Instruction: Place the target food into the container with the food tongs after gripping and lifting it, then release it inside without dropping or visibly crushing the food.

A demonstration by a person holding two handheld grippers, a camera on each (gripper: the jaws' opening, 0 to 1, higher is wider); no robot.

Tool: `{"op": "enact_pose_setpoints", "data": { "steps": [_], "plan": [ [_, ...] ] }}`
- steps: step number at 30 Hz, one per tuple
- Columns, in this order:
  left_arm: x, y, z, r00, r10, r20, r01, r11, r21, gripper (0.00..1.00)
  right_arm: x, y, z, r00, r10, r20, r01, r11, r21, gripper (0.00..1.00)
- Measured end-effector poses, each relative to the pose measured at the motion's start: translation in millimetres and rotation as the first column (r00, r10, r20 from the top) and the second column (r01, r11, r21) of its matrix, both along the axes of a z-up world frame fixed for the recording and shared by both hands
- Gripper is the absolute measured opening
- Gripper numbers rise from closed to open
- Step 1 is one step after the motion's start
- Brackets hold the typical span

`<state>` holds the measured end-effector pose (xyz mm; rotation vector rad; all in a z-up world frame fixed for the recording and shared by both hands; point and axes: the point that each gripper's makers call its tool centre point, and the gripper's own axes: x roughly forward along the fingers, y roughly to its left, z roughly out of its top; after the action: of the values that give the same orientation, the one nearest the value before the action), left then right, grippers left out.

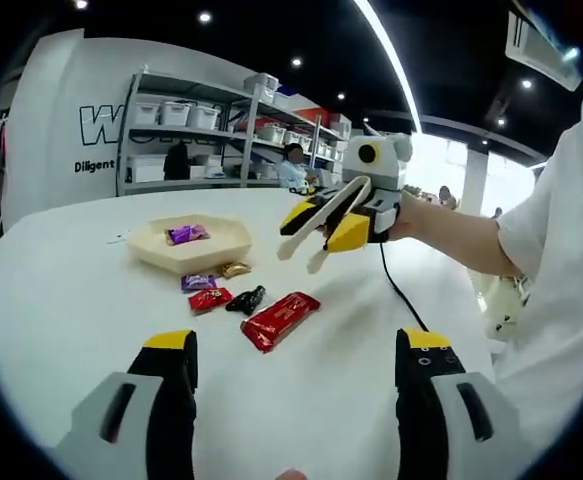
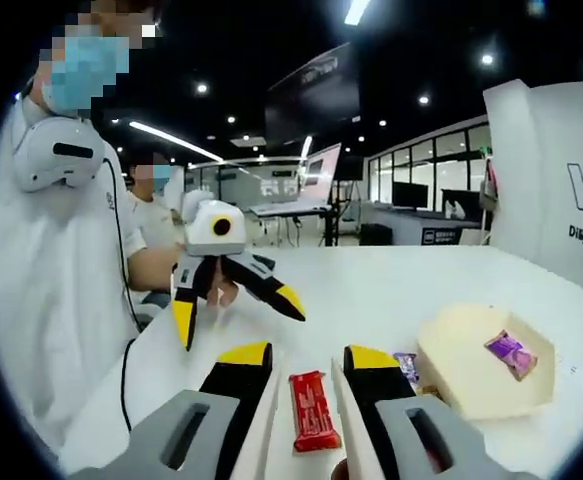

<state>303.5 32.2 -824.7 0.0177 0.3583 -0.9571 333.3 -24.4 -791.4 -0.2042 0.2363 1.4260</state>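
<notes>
My right tongs [image 2: 306, 375] hover low over the white worktop [image 2: 371, 290], their arms apart with the red-wrapped bar [image 2: 312, 409] lying flat between and just beyond them. In the left gripper view the same tongs [image 1: 316, 232] hang in the air above the sweets, holding a pair of pale food tongs [image 1: 316, 222] whose tips stand a little apart with nothing between them.

I judge the red-wrapped bar [image 1: 280, 320] light and fairly stiff, but its glossy foil looks slippery. Since it lies flat, I would take it across its narrow width near the middle, with a gentle squeeze so the wrapper dents no more than it must.

The container is the cream hexagonal tray [image 2: 471, 385], near the bar on the right in the right gripper view, already holding a purple sweet [image 2: 510, 352]. Beside the bar lie a black sweet [image 1: 247, 298], a small red sweet [image 1: 210, 298], a purple one and a gold one; these sit between the bar and the tray [image 1: 161, 255], so a low carry could knock them.

My left tongs [image 1: 296, 375] rest apart and hold nothing; in the other view they [image 2: 241, 300] hang spread beside my sleeve.
</notes>
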Motion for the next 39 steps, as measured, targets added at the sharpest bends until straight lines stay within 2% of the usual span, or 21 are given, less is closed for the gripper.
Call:
{"op": "enact_pose_setpoints", "data": {
  "steps": [14,39],
  "plan": [
    [-0.5,-1.3,-0.3,1.000,-0.005,-0.001,0.005,1.000,-0.004,0.79,-0.3,1.7,-27.0,0.998,0.063,0.024,-0.059,0.987,-0.151,0.22],
    [0.5,2.3,-3.8,1.000,0.003,-0.009,-0.003,1.000,-0.006,0.79,7.0,5.5,-51.7,0.992,0.122,0.034,-0.108,0.956,-0.272,0.23]
  ]
}}
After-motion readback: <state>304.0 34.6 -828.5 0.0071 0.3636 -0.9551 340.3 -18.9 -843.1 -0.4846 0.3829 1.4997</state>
